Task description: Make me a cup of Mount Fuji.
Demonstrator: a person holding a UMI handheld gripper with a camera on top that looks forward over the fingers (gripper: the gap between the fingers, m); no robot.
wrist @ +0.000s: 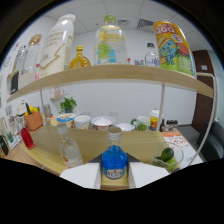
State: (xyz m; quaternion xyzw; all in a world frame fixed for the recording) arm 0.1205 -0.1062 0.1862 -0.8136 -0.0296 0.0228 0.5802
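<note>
A small bottle of blue liquid (114, 162) with a clear neck and pale cap stands upright between my two white fingers (82, 175), which press against both of its sides. My gripper (114, 176) is shut on it over the wooden counter (140, 145). Left of it and slightly further off stands a clear bottle (69, 150). Beyond the right finger sits a glass holding green lime pieces (167, 156). The bottle's base and the fingertips are partly hidden by the dark lower rim of the view.
Bowls (102, 122), cups (82, 121) and a green mug (141, 122) line the back of the counter, with a red bottle (27, 137) and a plant (67, 105) to the left. An upper shelf (115, 74) carries tall bottles (110, 42) and a colourful carton (172, 47).
</note>
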